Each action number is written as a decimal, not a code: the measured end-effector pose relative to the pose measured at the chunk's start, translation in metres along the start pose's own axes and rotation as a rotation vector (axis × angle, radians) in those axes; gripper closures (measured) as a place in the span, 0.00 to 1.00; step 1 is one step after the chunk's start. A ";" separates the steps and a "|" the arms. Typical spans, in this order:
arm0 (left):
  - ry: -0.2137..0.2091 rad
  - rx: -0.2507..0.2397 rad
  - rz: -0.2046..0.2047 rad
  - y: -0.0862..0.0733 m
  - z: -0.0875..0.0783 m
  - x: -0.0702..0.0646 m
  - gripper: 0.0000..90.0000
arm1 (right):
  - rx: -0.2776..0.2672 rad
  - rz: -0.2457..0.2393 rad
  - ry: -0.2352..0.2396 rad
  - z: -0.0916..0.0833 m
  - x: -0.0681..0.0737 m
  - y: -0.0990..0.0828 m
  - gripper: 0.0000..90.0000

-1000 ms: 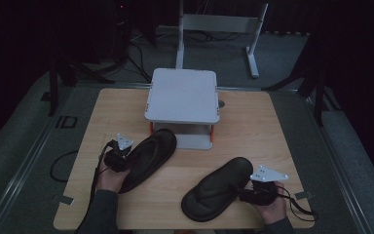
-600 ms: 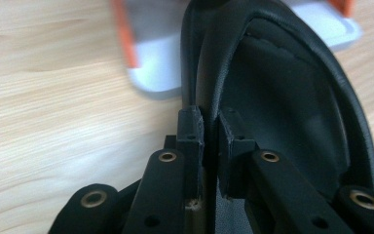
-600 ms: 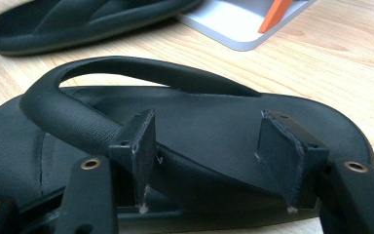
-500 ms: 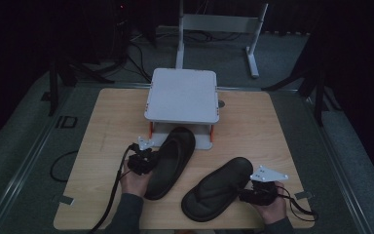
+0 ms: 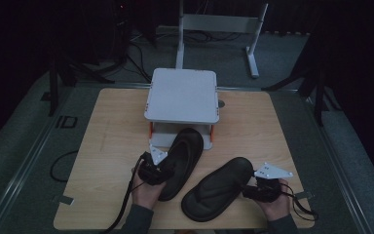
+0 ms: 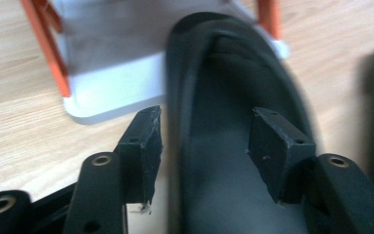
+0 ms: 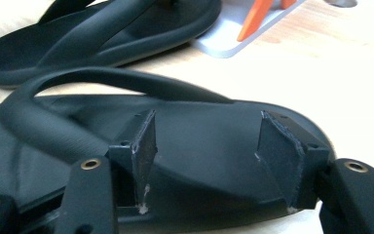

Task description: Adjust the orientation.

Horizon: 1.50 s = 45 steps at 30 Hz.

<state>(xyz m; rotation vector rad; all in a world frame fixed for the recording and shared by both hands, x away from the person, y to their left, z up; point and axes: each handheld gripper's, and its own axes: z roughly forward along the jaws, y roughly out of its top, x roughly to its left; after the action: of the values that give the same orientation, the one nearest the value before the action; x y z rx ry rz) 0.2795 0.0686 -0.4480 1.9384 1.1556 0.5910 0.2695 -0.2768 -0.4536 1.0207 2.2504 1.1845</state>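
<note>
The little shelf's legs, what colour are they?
Orange. The shelf's legs show best in the left gripper view, under its white top.

On the table [image 5: 107, 126], the rack [image 5: 182, 95] stood at the back; one sandal [image 5: 180, 161] lay just before it, the other sandal [image 5: 219, 187] right of that.

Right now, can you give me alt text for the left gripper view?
The left tool has just been opening; its jaws straddle the rim of a black sandal without pressing it. The sandal's toe reaches under a white stand with orange legs on the wooden table.
</note>
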 end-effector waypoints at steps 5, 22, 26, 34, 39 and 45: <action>-0.124 -0.030 0.037 -0.013 -0.014 -0.031 0.44 | 0.013 -0.002 -0.022 0.010 -0.011 0.005 0.43; -0.226 0.099 0.211 -0.025 0.024 -0.094 0.31 | 0.089 -0.003 0.000 0.010 -0.014 -0.007 0.46; -0.224 0.108 0.235 -0.019 0.031 -0.099 0.31 | 0.099 -0.001 0.001 0.000 -0.013 -0.014 0.48; -0.191 0.128 0.177 0.007 0.062 -0.097 0.38 | 0.107 -0.008 -0.011 -0.020 -0.009 -0.026 0.49; -0.192 0.134 0.110 0.028 0.087 -0.100 0.44 | 0.103 -0.008 0.009 -0.024 -0.002 -0.030 0.51; -0.197 0.139 0.063 0.040 0.108 -0.106 0.46 | 0.108 -0.042 0.042 -0.017 0.009 -0.024 0.51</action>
<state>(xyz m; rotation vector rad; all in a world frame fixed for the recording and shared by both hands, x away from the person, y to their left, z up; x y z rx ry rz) 0.3263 -0.0775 -0.4781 2.1057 1.0374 0.3500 0.2433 -0.2880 -0.4644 0.9911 2.3790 1.0874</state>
